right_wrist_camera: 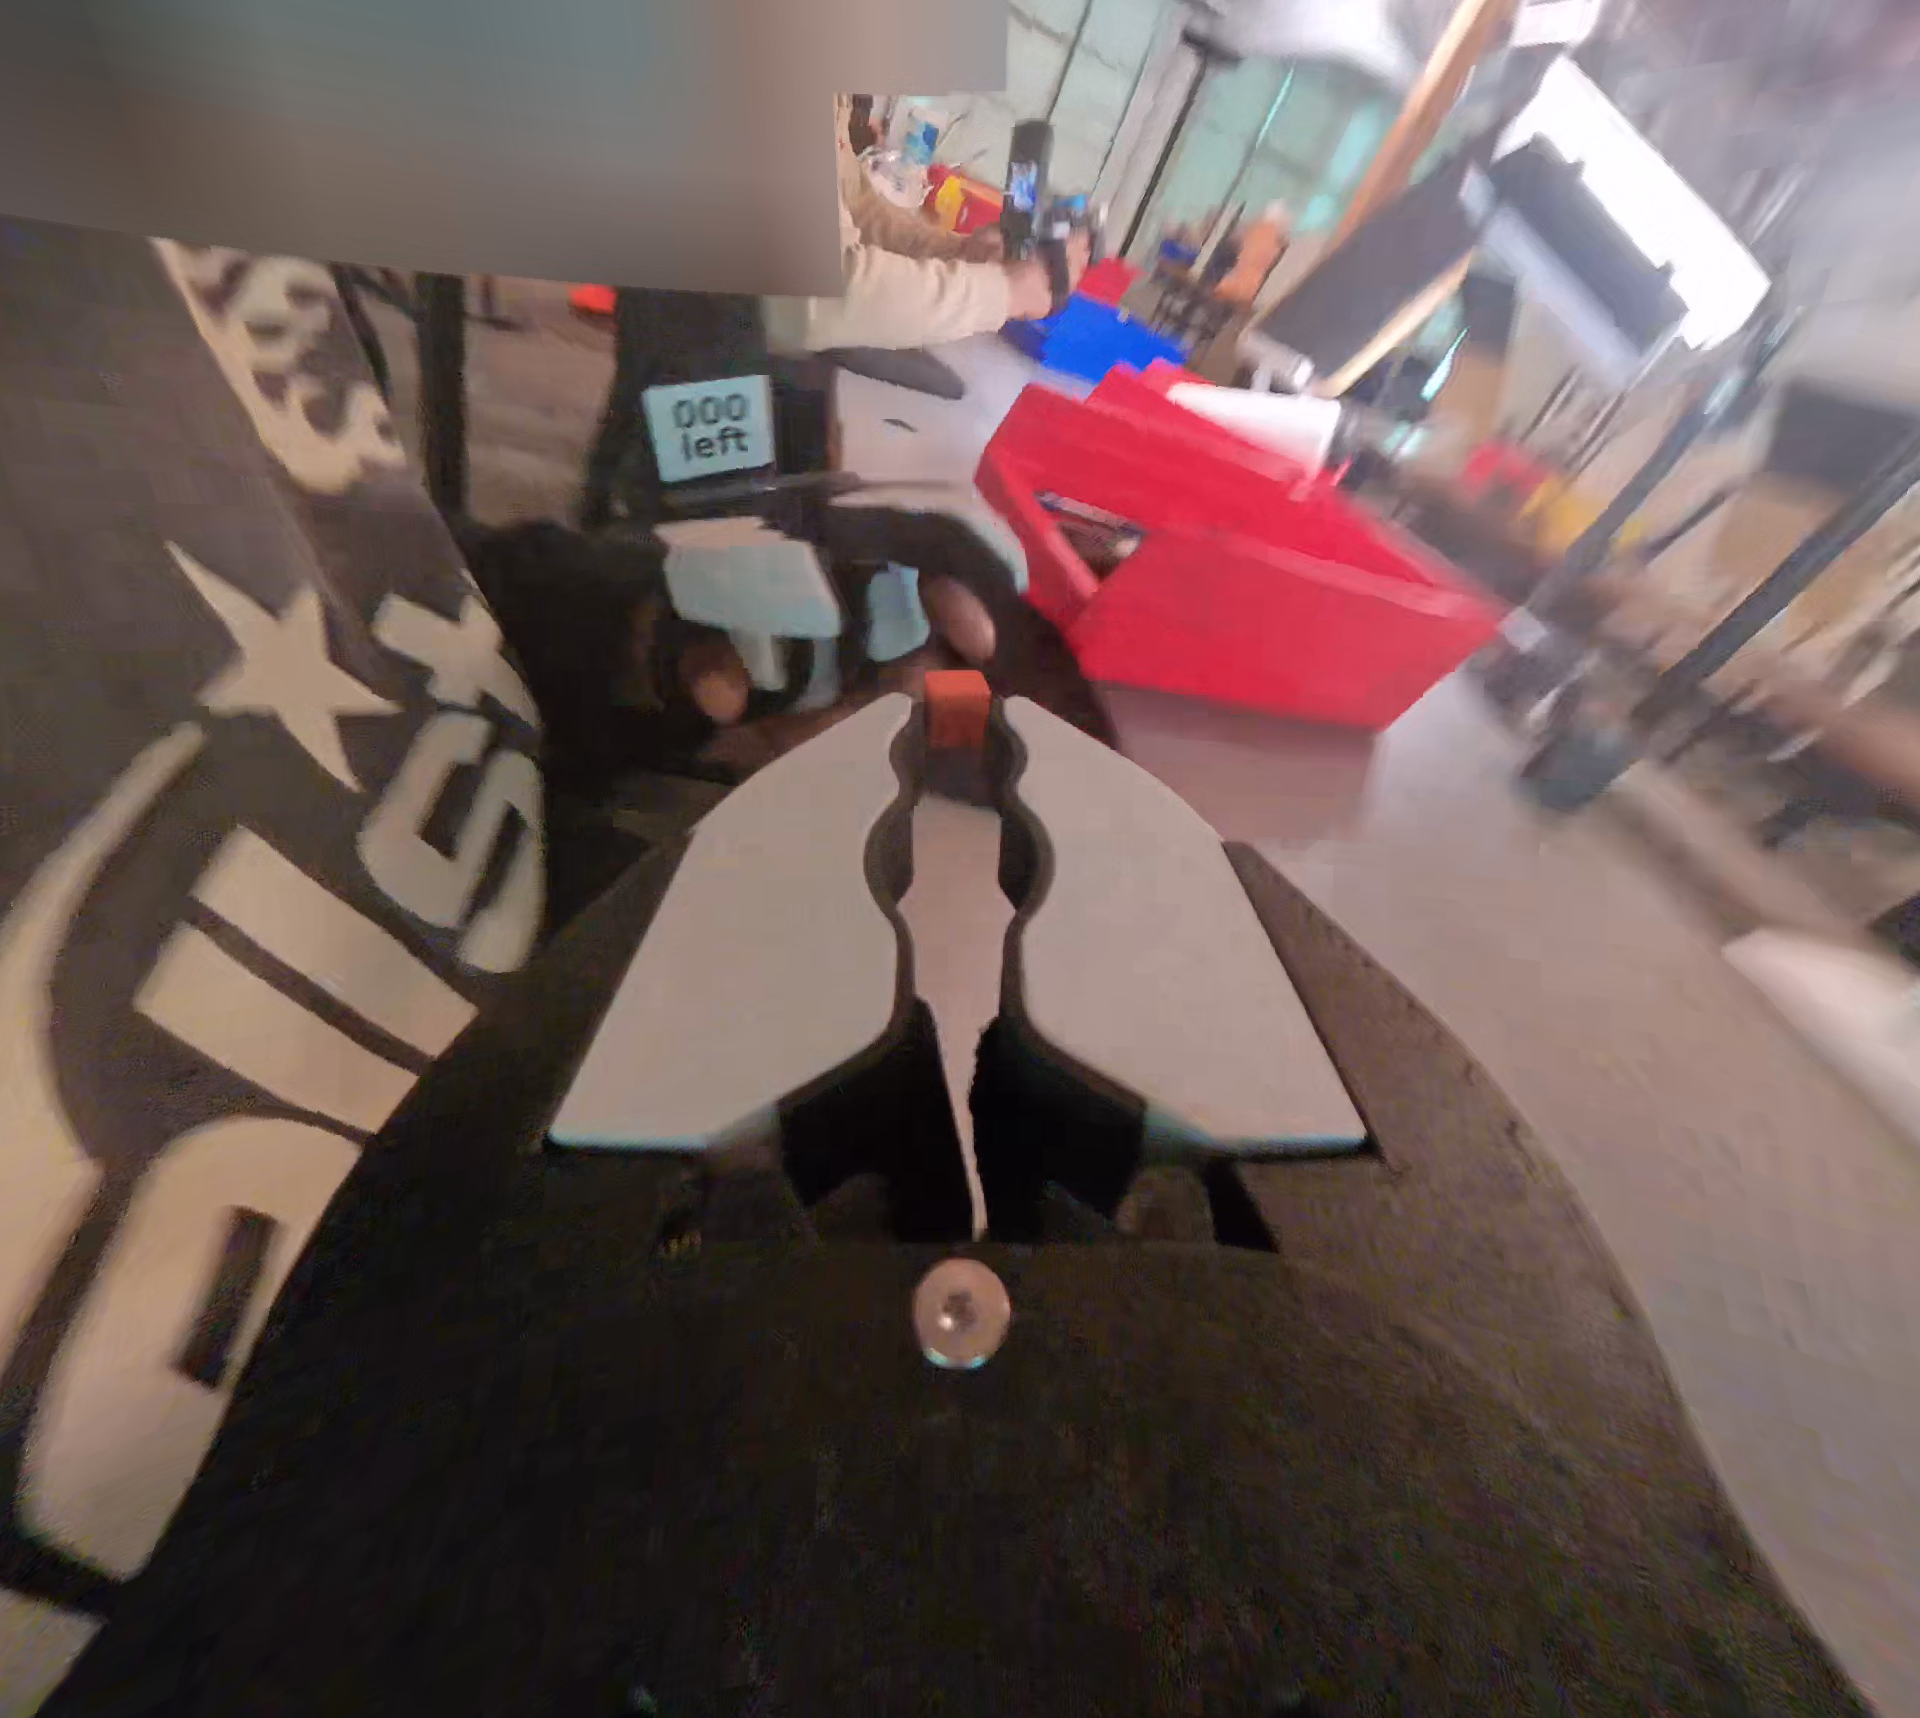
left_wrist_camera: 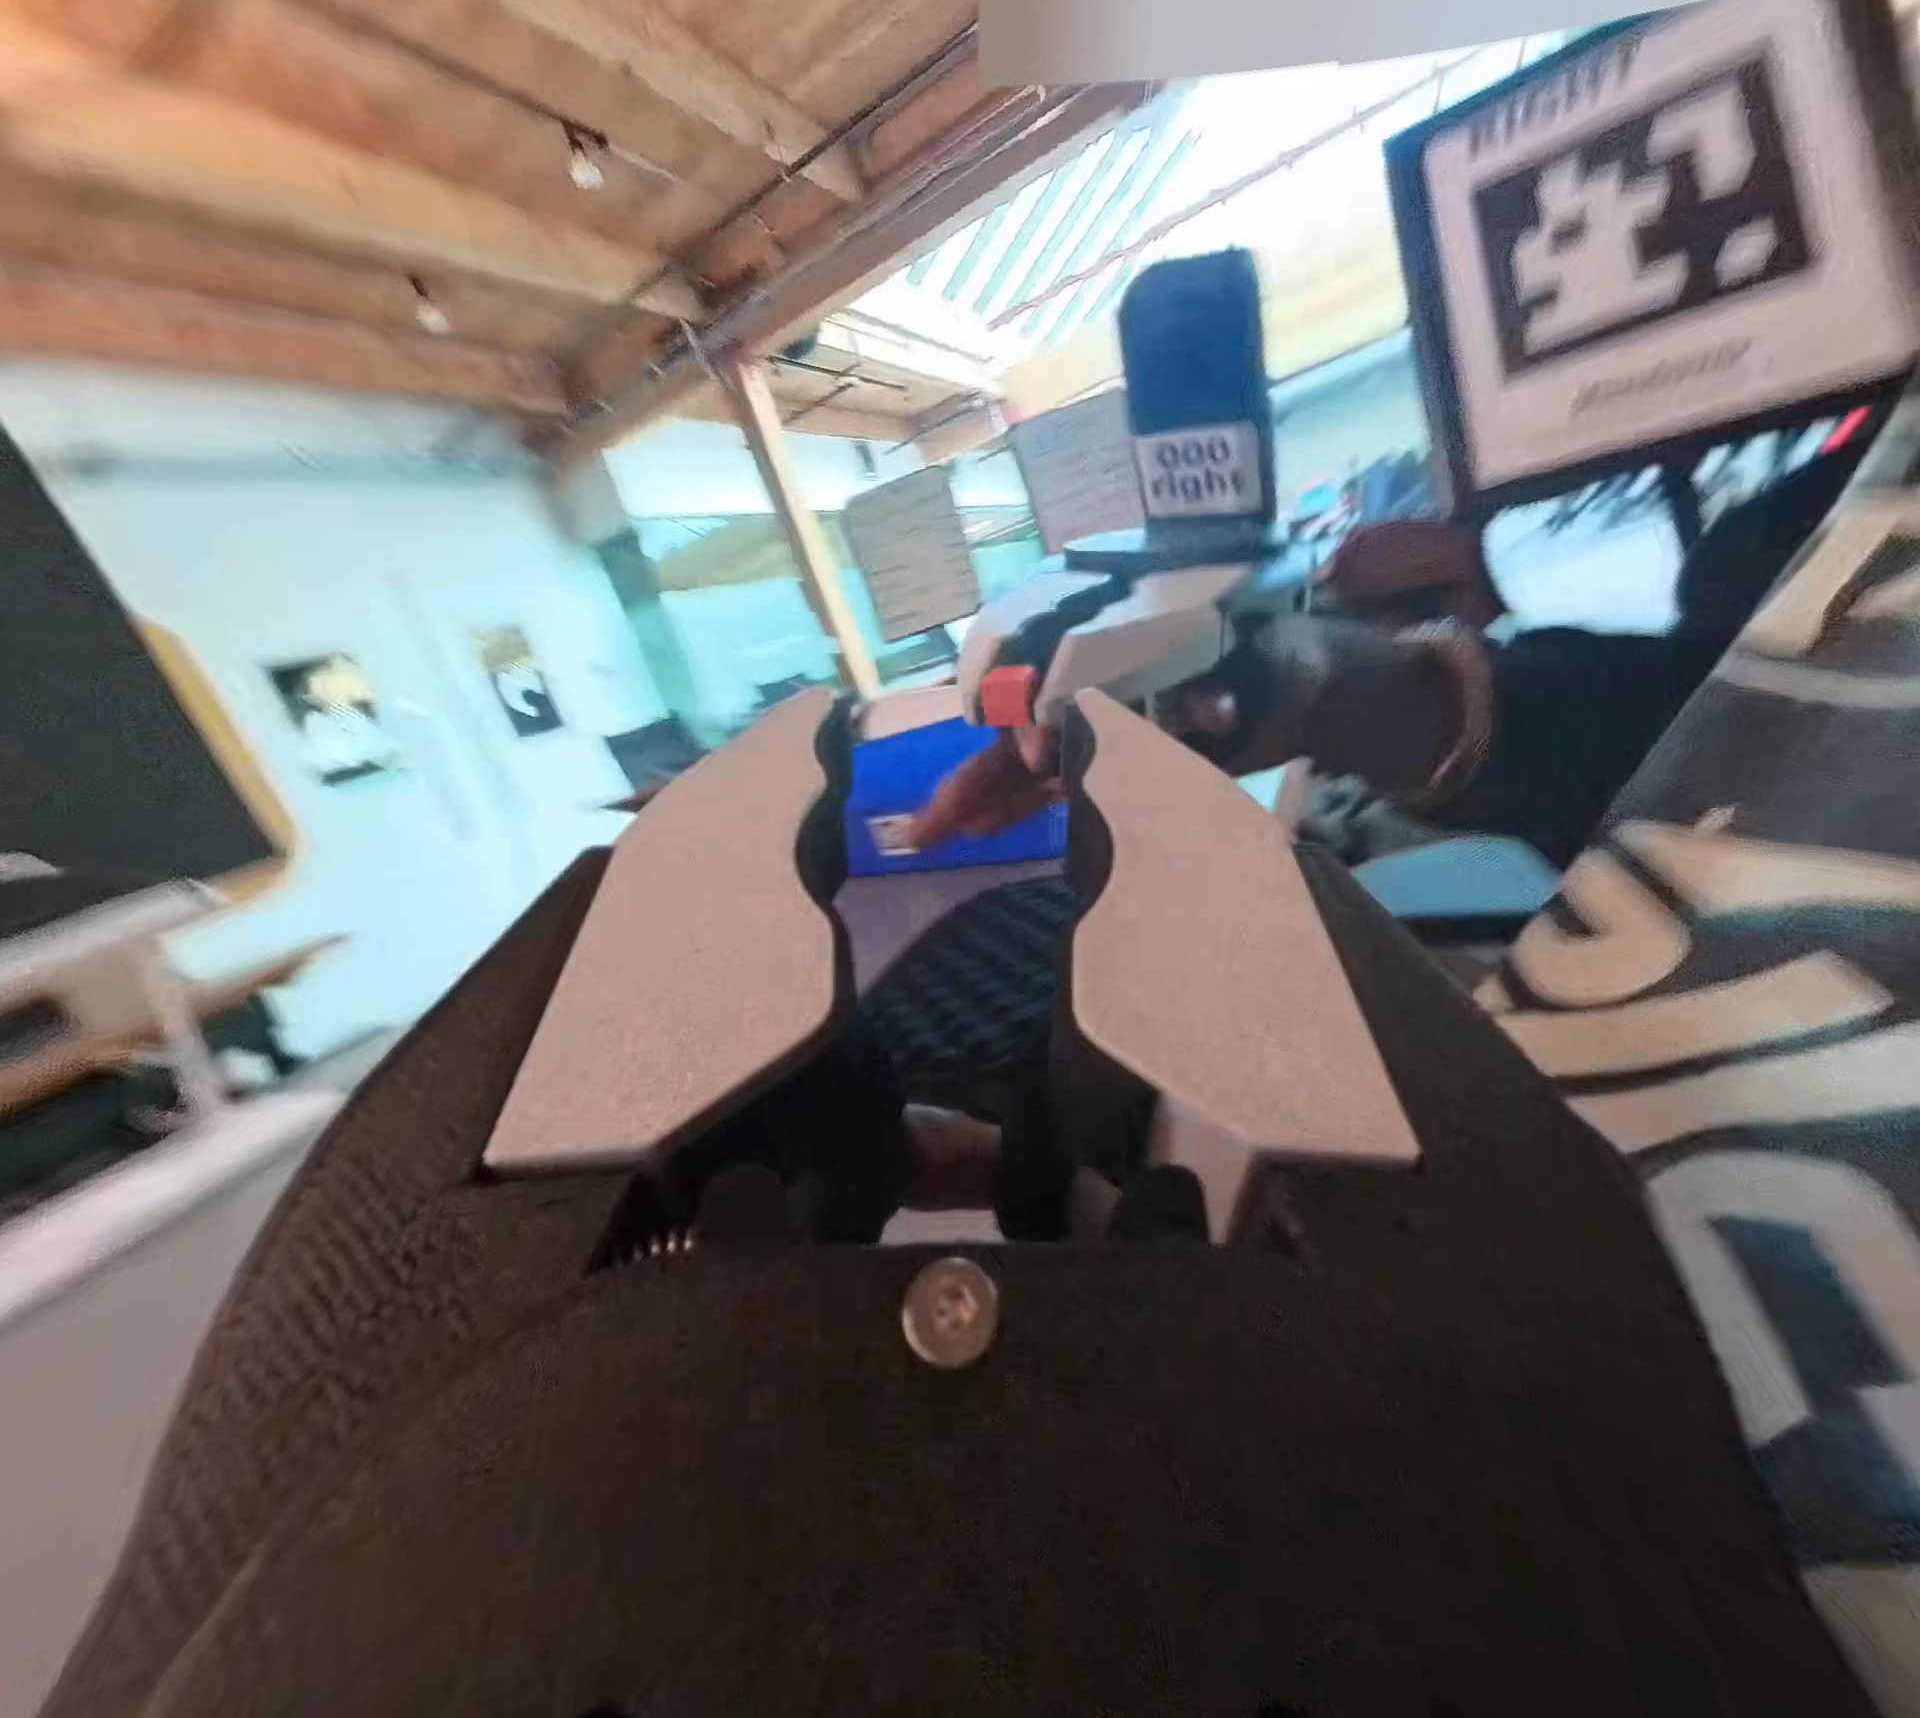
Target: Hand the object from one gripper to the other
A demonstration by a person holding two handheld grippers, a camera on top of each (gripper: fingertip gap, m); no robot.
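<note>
Gripper fingers (right_wrist_camera: 1143, 951): matt grey plastic. Gripper body (right_wrist_camera: 935, 1512): rough black textured plastic. Screw (right_wrist_camera: 960, 1325): shiny metal. Ceiling (left_wrist_camera: 364, 58): bare wood.

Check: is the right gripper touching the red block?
Touching. Right wrist view shows the right gripper with fingertips closed on the red block, no gap either side.

Red block (right_wrist_camera: 956, 723): lower part hidden between the jaws. Red bin (right_wrist_camera: 1247, 567): contents blurred, indistinct. Blue bin (left_wrist_camera: 951, 821): partly hidden behind the fingers (left_wrist_camera: 717, 920).
</note>
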